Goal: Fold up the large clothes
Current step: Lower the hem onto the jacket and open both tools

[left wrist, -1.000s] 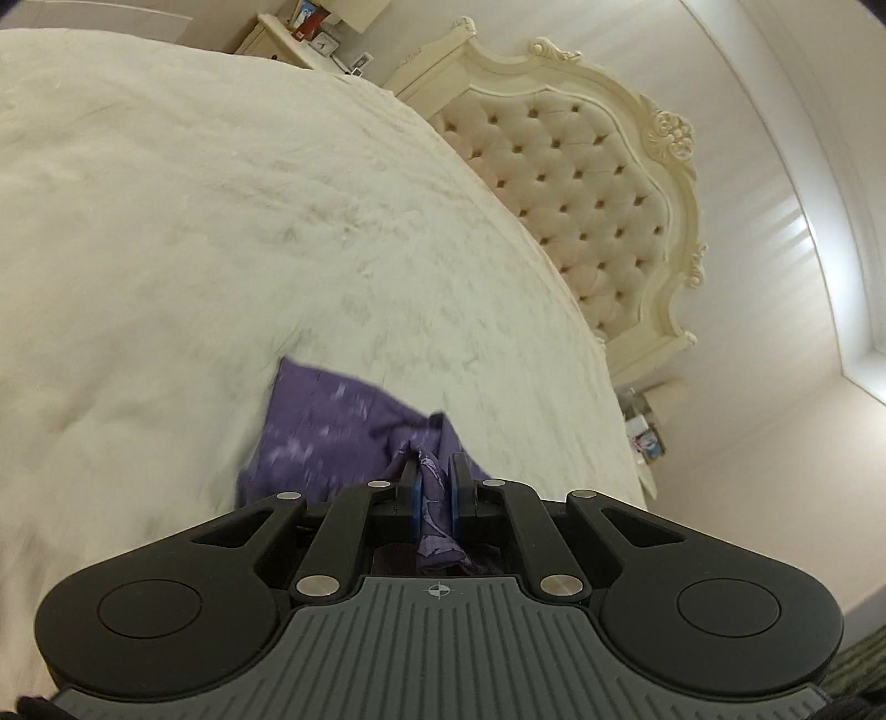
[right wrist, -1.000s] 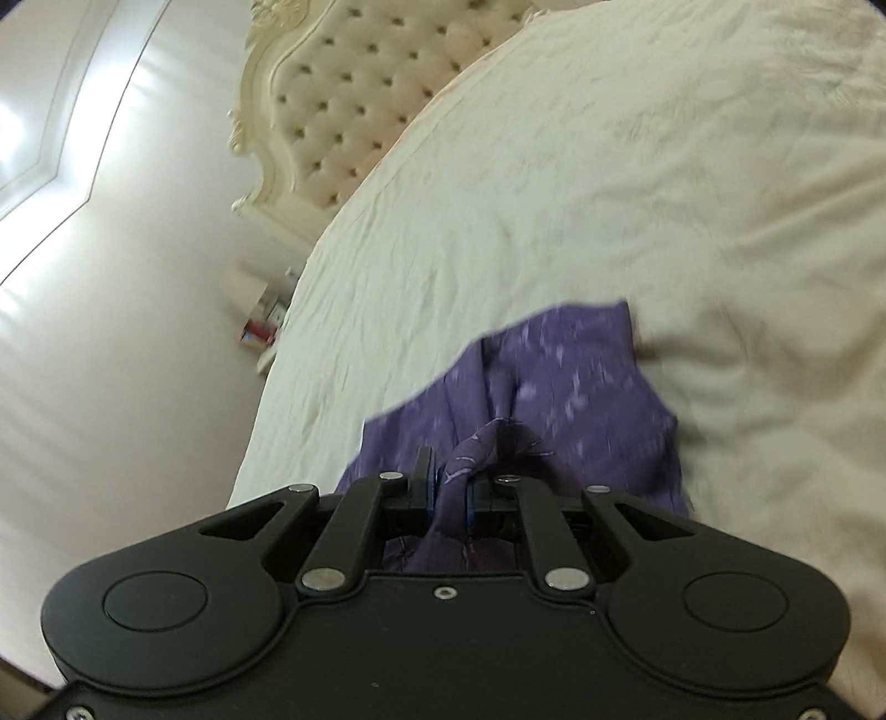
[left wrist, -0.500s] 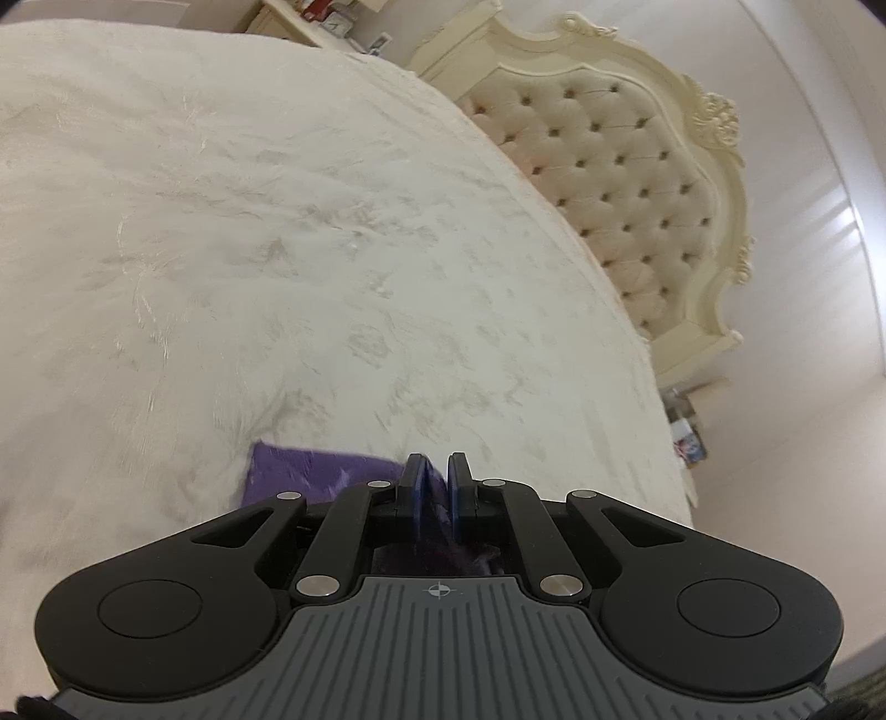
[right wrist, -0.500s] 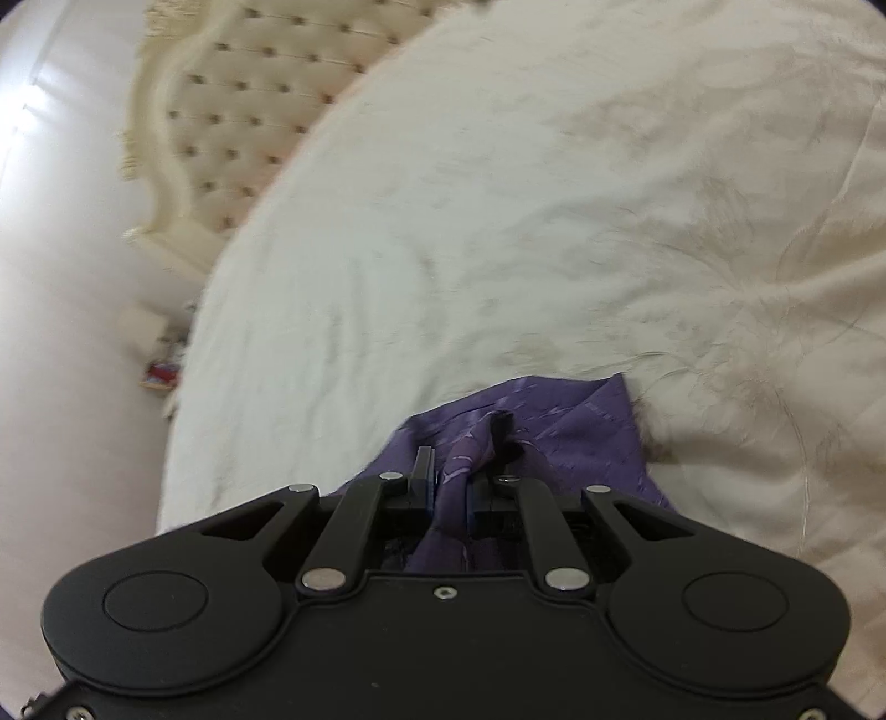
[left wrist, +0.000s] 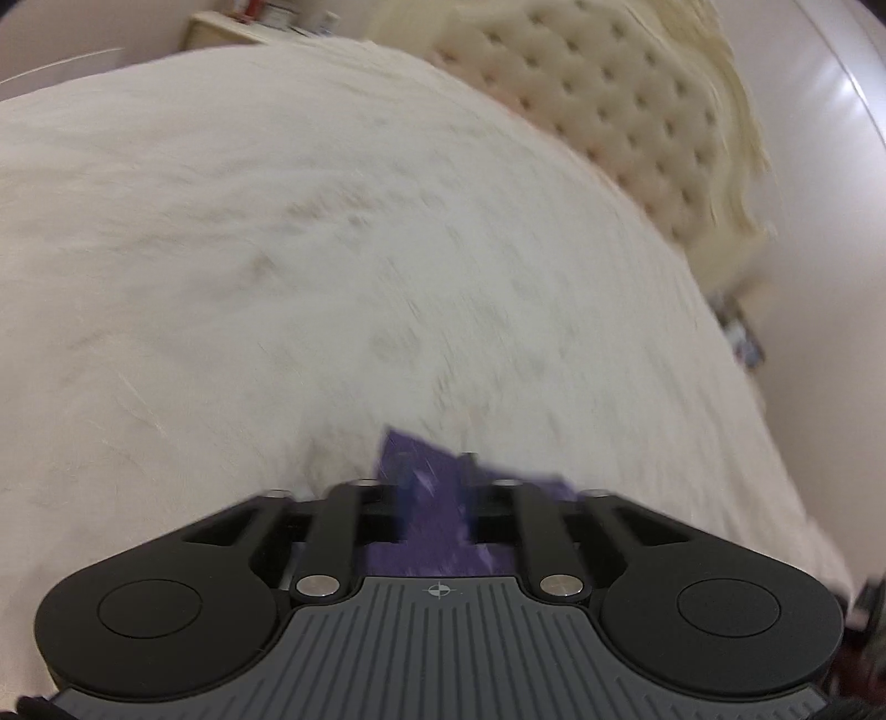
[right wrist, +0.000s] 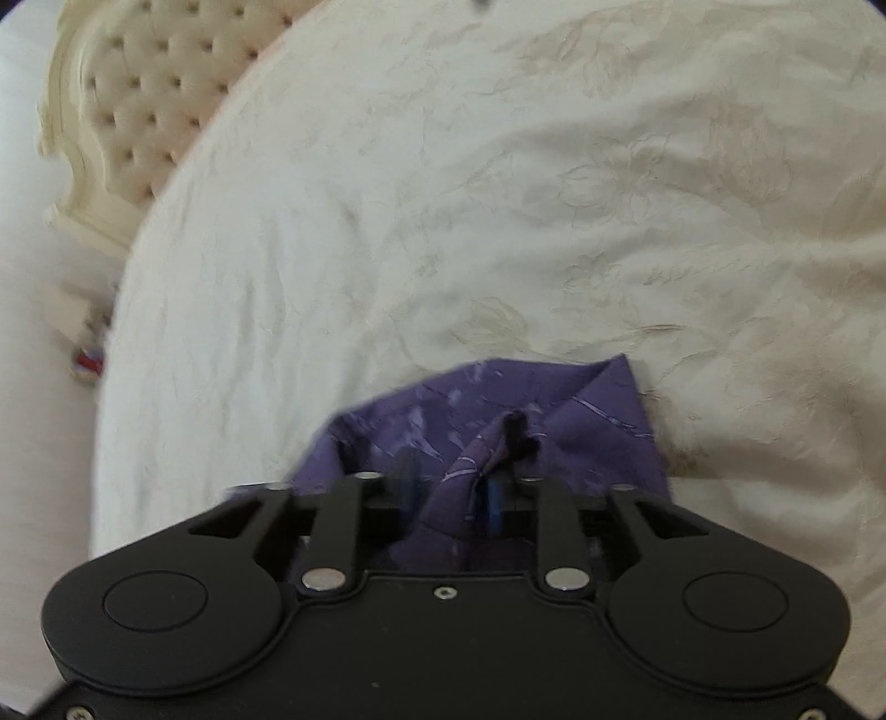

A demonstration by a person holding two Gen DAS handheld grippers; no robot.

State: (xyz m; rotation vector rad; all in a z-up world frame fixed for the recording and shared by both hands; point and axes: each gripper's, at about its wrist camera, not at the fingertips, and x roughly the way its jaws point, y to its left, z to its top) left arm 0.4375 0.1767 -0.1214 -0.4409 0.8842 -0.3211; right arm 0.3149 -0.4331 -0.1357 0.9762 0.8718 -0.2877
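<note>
A purple patterned garment [right wrist: 498,410] lies bunched on the cream bedspread [right wrist: 498,194]. In the right wrist view my right gripper [right wrist: 451,476] has its fingers parted a little, with a fold of the purple cloth between them. In the left wrist view my left gripper [left wrist: 434,482] also has its fingers parted a little, with purple garment [left wrist: 432,498] between them. Most of the garment is hidden under the gripper bodies. The left view is blurred by motion.
A cream tufted headboard [left wrist: 620,111] stands at the bed's far end and also shows in the right wrist view [right wrist: 138,111]. A bedside stand with small items [left wrist: 742,338] is beside it. A nightstand [left wrist: 266,22] is at the far corner.
Both grippers' fingers have spread apart from tightly shut on the cloth. Both grippers have moved down toward the bed, and less of the garment shows in front of them.
</note>
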